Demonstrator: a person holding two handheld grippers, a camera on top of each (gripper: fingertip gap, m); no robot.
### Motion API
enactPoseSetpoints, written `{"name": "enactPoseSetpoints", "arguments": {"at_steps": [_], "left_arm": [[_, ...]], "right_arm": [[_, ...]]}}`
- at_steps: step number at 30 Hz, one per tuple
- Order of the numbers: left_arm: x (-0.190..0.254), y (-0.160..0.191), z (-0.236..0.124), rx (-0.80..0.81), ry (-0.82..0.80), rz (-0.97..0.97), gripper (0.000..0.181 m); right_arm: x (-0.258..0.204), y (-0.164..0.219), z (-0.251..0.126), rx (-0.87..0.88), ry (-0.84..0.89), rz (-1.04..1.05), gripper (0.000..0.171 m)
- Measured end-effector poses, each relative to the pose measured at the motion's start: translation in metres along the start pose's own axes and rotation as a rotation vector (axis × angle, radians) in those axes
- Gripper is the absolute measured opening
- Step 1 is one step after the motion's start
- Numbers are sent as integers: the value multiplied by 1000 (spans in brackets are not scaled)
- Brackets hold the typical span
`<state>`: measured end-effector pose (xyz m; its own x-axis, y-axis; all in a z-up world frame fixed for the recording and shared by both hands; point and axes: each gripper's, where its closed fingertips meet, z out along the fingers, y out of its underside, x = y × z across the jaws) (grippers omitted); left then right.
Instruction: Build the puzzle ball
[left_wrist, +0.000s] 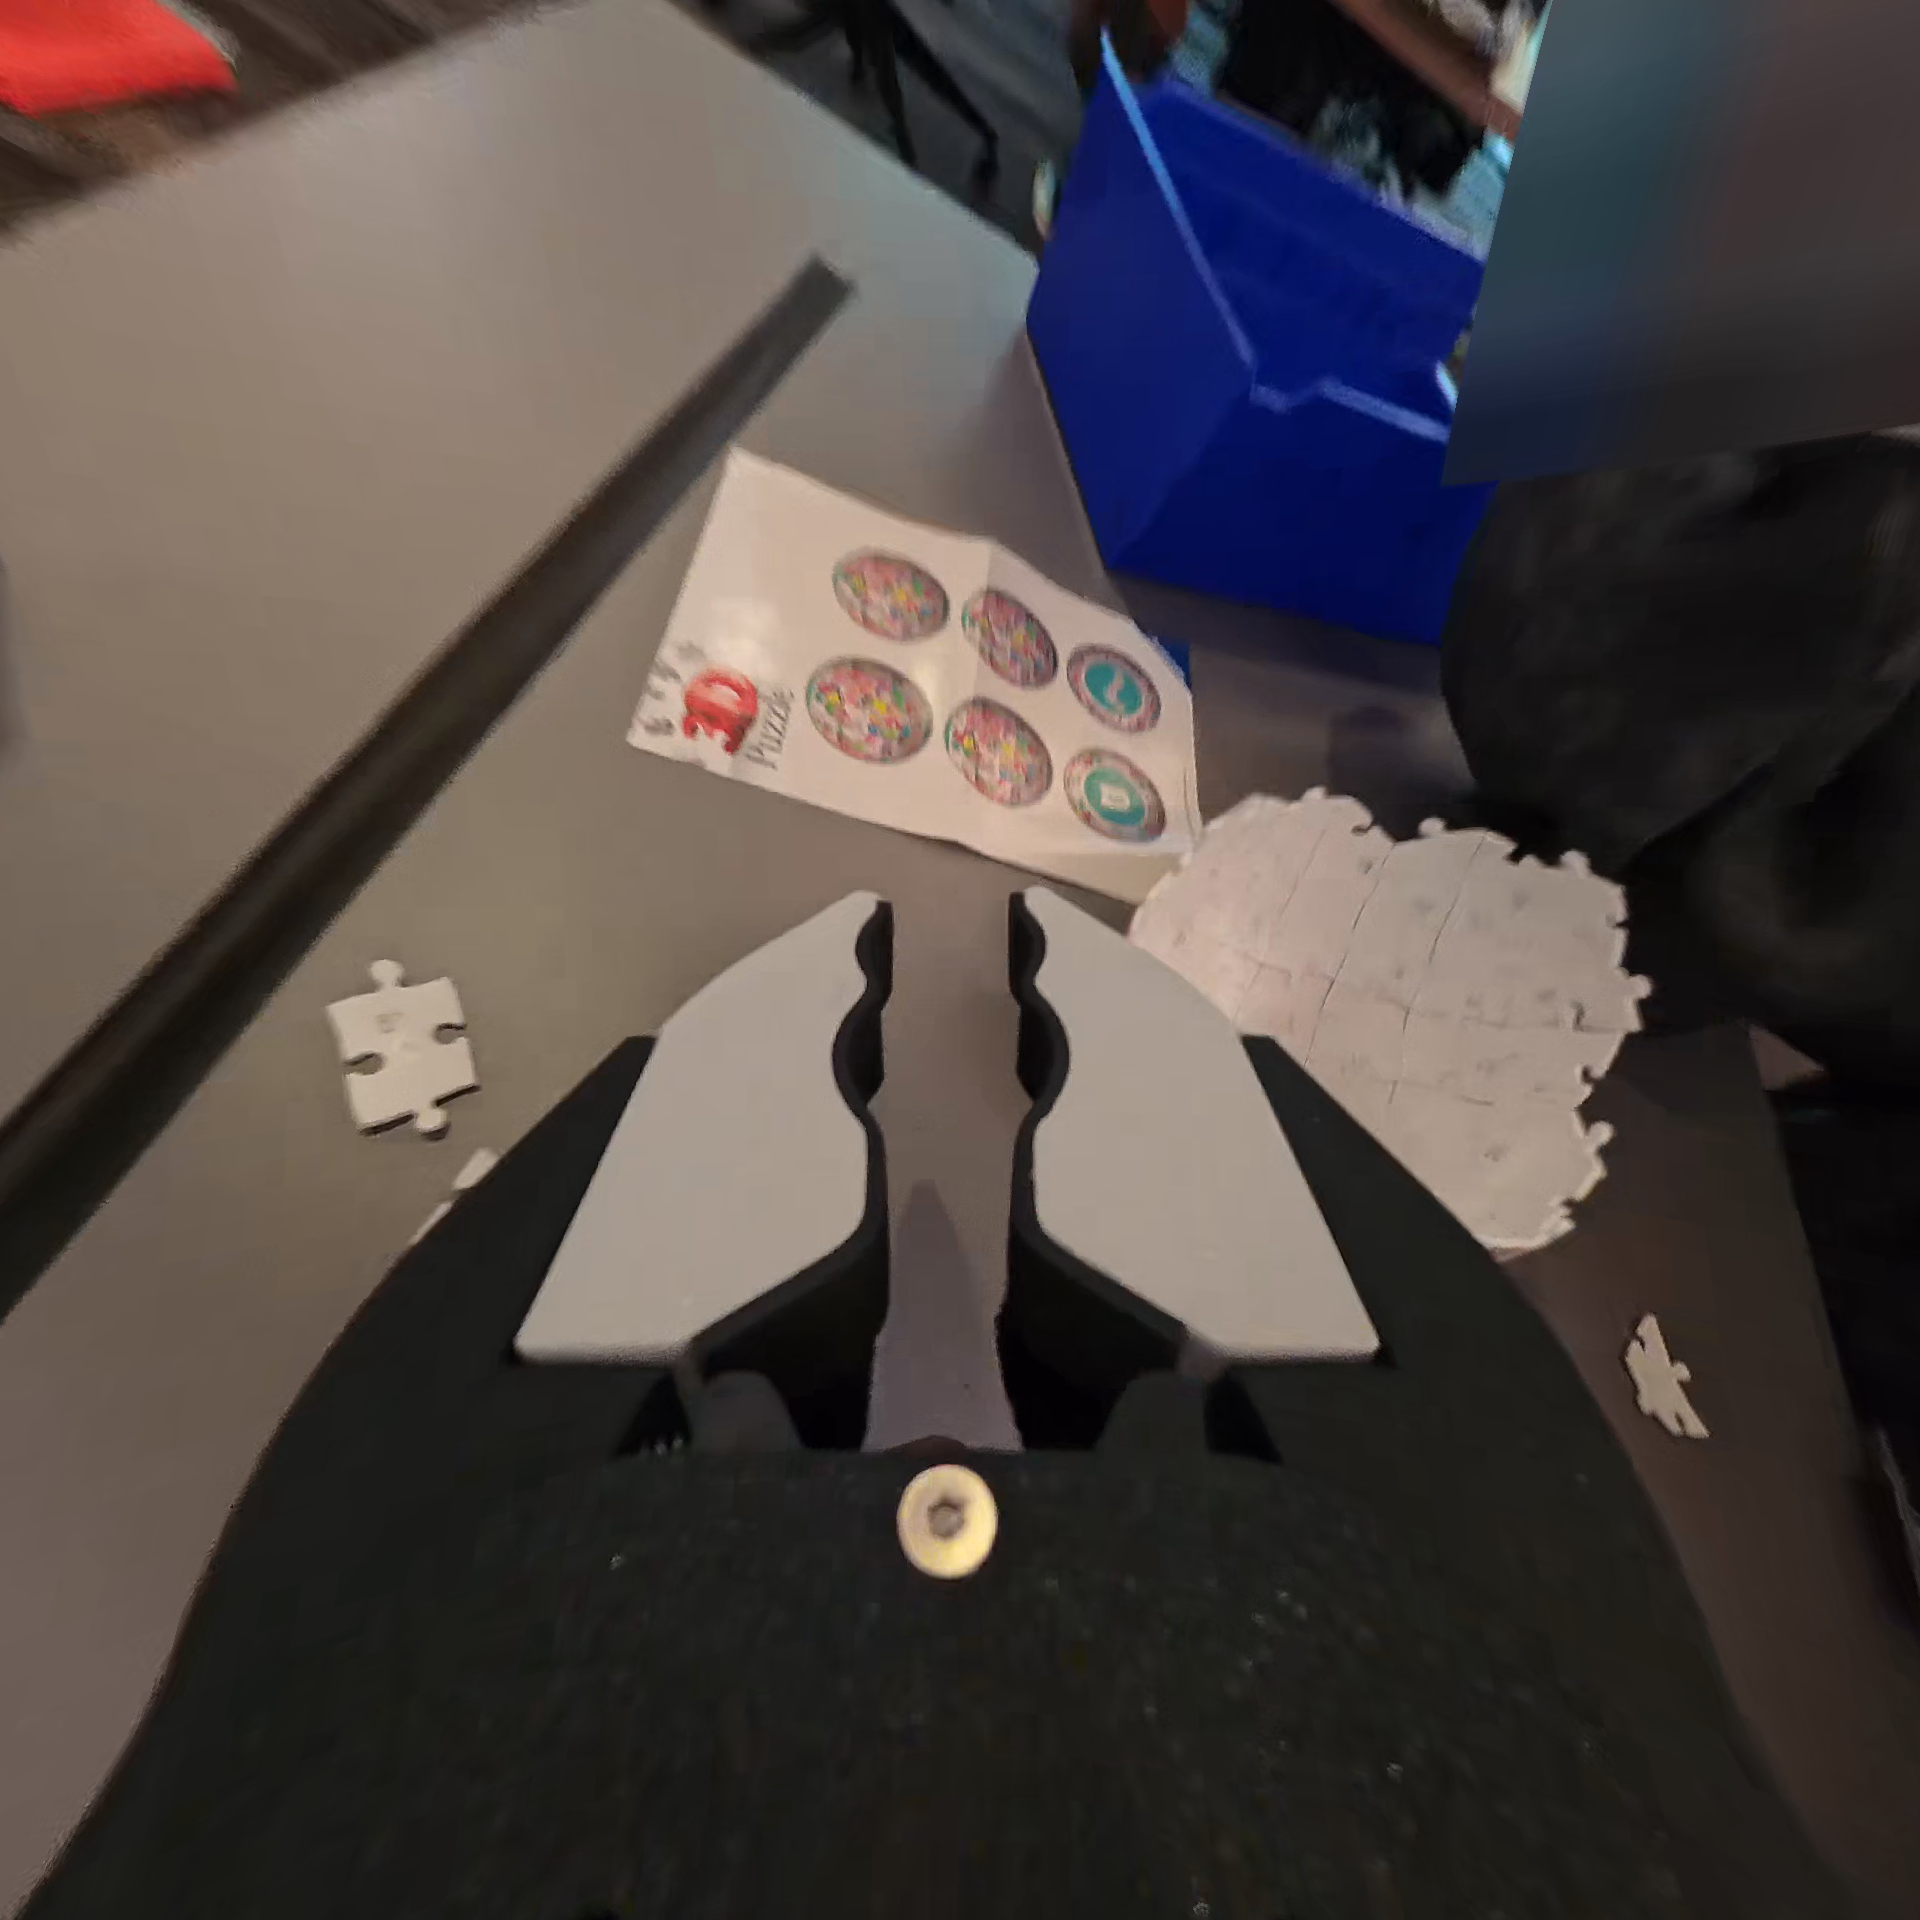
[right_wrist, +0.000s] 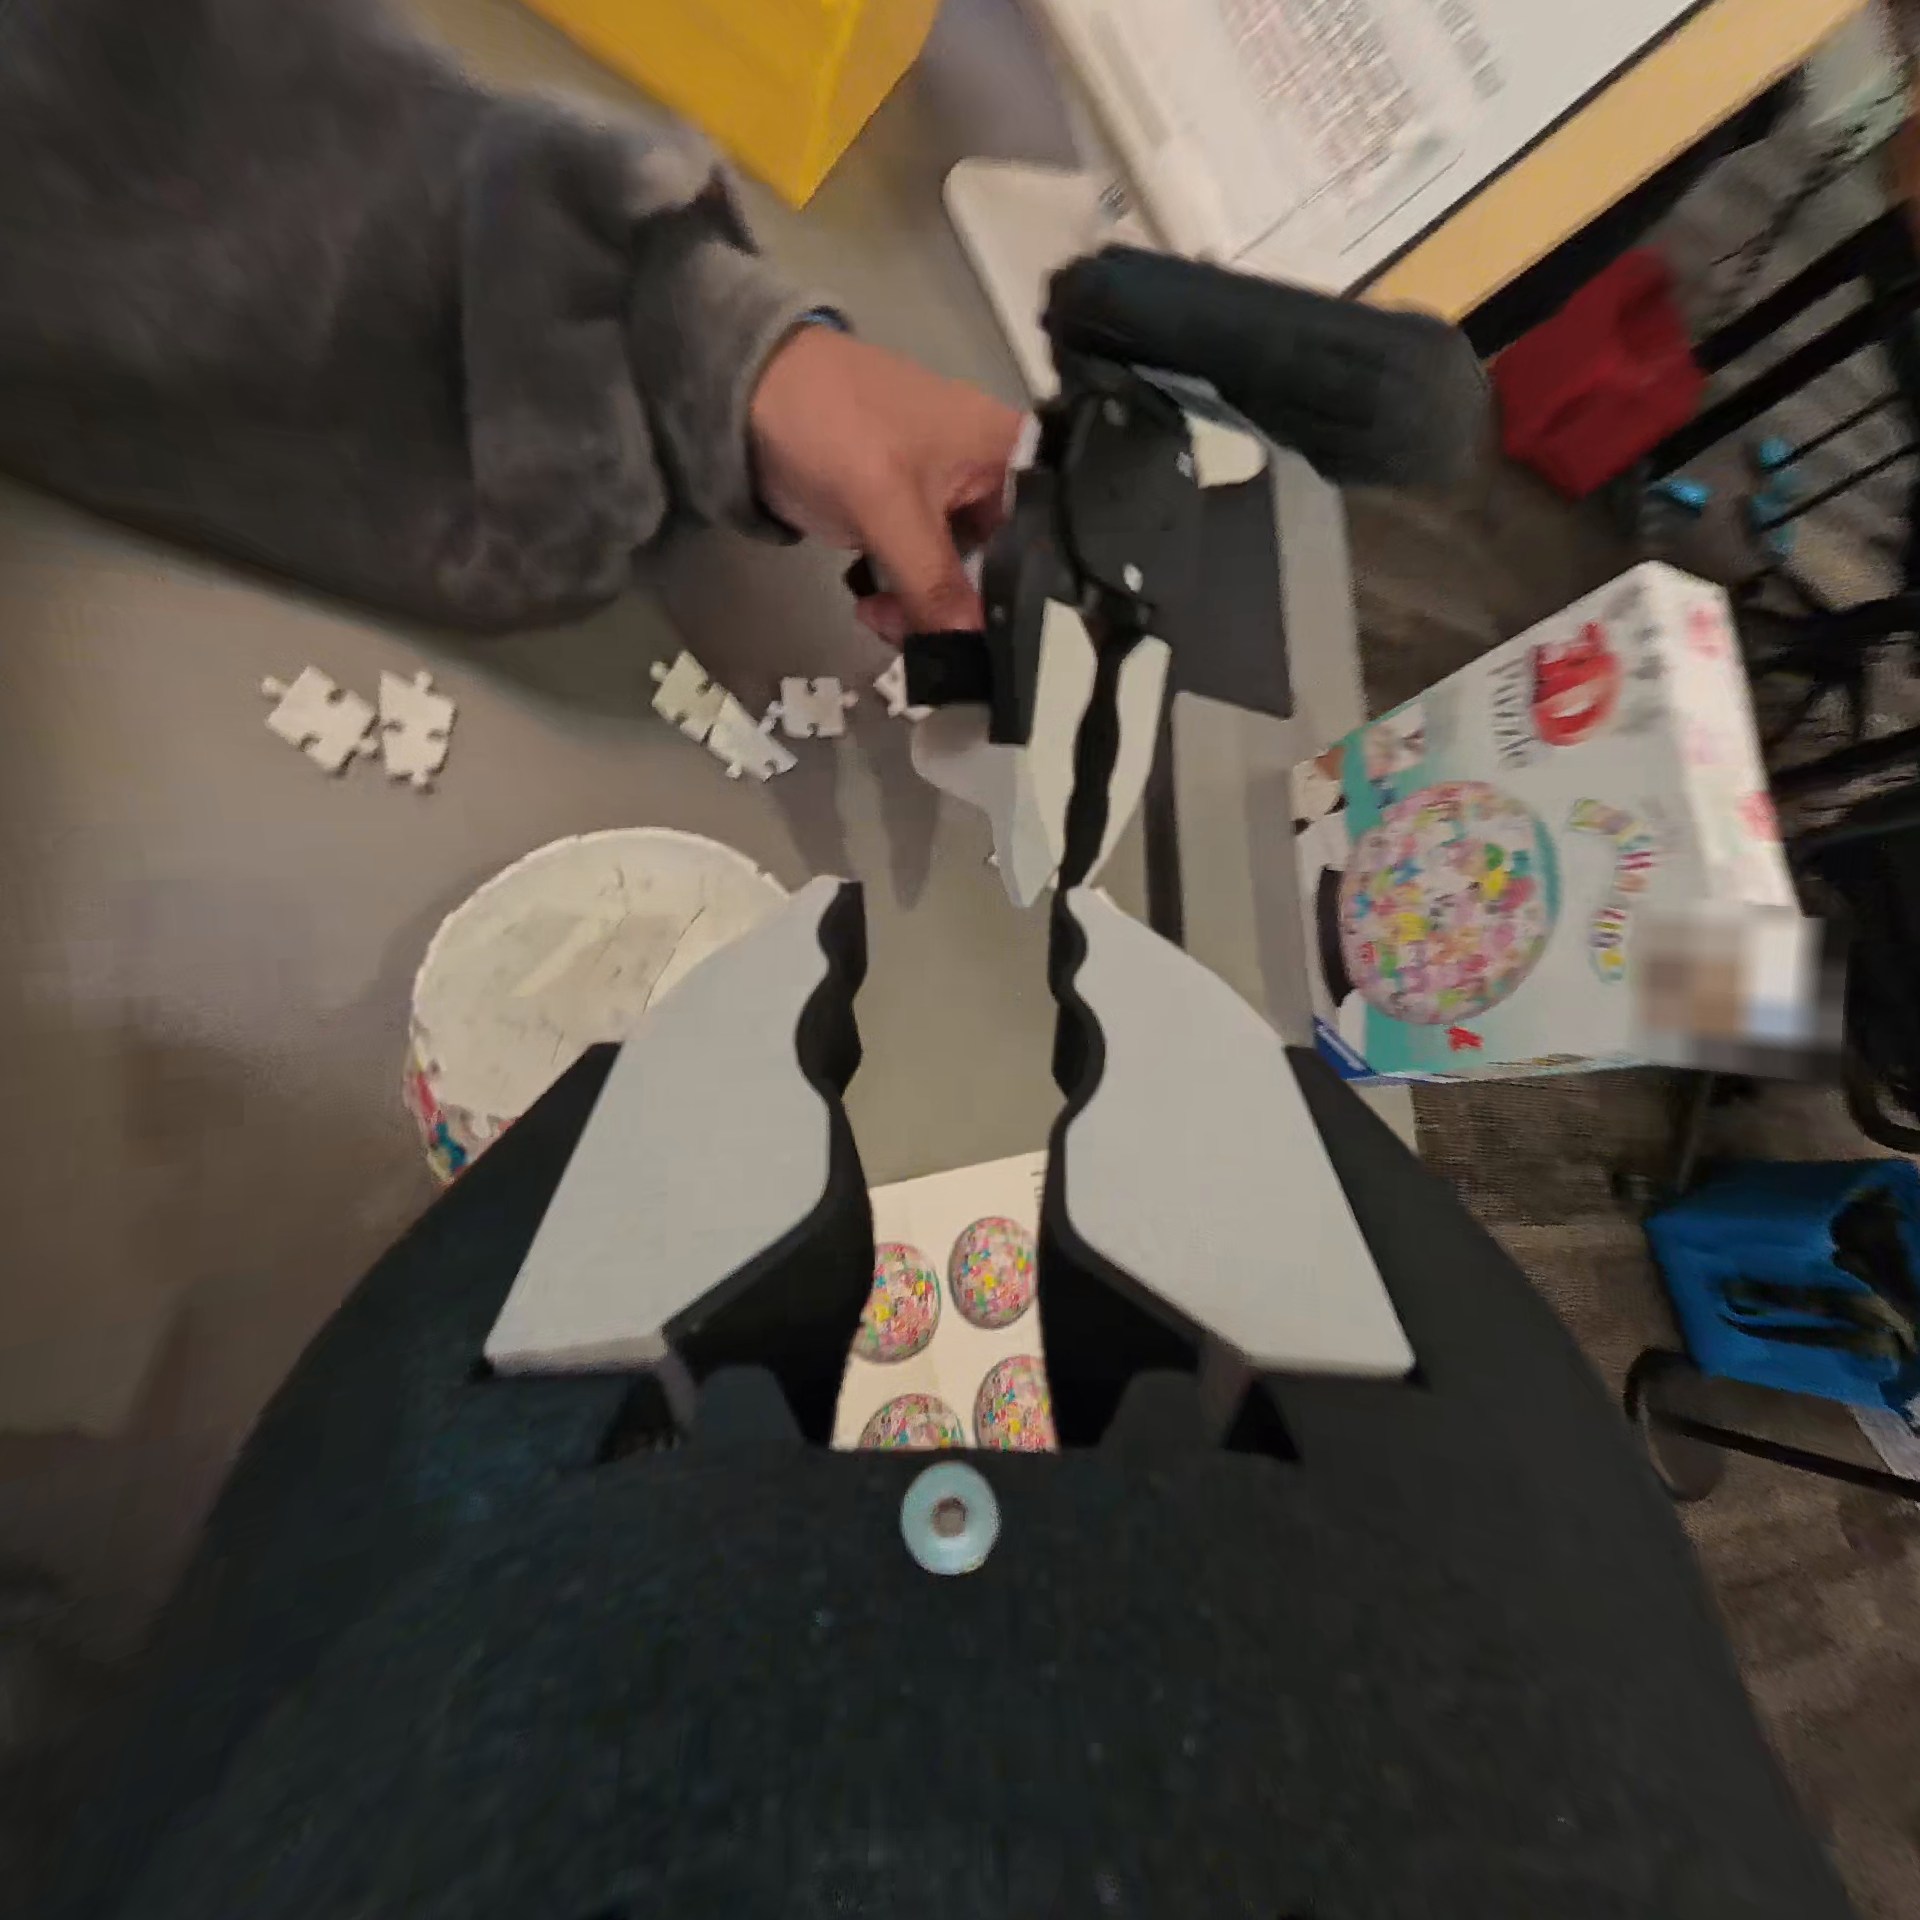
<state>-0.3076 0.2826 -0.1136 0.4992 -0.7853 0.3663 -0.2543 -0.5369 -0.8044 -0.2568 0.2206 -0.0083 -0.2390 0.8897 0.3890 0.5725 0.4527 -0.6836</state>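
In the left wrist view the left gripper (left_wrist: 951, 914) hangs released over bare grey surface (left_wrist: 582, 904), its jaws apart with nothing between them. The half-built puzzle ball (left_wrist: 1392, 997), white inside facing up with a jagged rim, lies just right of the fingertips. An instruction sheet (left_wrist: 925, 675) lies beyond the tips at frame centre, near a blue bin (left_wrist: 1247, 416) in the upper right. A loose piece (left_wrist: 403, 1044) sits at mid left, with open surface around it up to a dark seam.

In the right wrist view the right gripper (right_wrist: 961, 904) is also released and empty. Loose pieces (right_wrist: 364, 722) are scattered at upper left, and the puzzle box (right_wrist: 1538, 831) overhangs the surface edge at right.
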Motion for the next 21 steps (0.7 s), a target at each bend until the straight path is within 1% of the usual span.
{"name": "enactPoseSetpoints", "arguments": {"at_steps": [1, 3, 4, 5, 7, 8, 10, 11, 13, 14, 15, 16, 17, 19, 21], "left_arm": [[4, -8, -13, 51, -32, 16, 22], [19, -17, -37, 122, -87, 52, 25], [27, -16, -46, 126, -114, 68, 26], [37, -12, -54, 115, -137, 81, 28], [61, -3, -64, 78, -162, 94, 39], [74, 1, -69, 71, -172, 103, 42], [98, 9, -74, 67, -193, 135, 44], [109, 15, -75, 54, -198, 148, 47], [128, 30, -73, 17, -204, 166, 57], [136, 37, -71, 0, -207, 179, 57], [144, 42, -68, -16, -205, 198, 56], [150, 46, -65, -34, -204, 224, 56], [153, 48, -62, -57, -215, 257, 55], [153, 45, -56, -123, -253, 338, 52], [153, 38, -49, -201, -257, 395, 51]], "right_arm": [[3, -4, -7, 34, 46, 19, 39], [4, -7, -20, 124, 104, 87, 42], [3, -8, -25, 173, 125, 133, 45], [4, -7, -29, 222, 151, 185, 45], [-1, -1, -37, 303, 197, 277, 46], [-7, 2, -41, 347, 224, 304, 48], [-20, 4, -51, 441, 280, 321, 54], [-28, 6, -55, 454, 309, 320, 52], [-49, 14, -58, 411, 331, 328, 51], [-62, 18, -58, 378, 340, 319, 47], [-72, 22, -60, 348, 369, 300, 43], [-80, 27, -63, 328, 418, 289, 41], [-88, 32, -64, 333, 457, 295, 41], [-107, 47, -60, 333, 479, 356, 43], [-121, 65, -55, 322, 492, 419, 46]]}}
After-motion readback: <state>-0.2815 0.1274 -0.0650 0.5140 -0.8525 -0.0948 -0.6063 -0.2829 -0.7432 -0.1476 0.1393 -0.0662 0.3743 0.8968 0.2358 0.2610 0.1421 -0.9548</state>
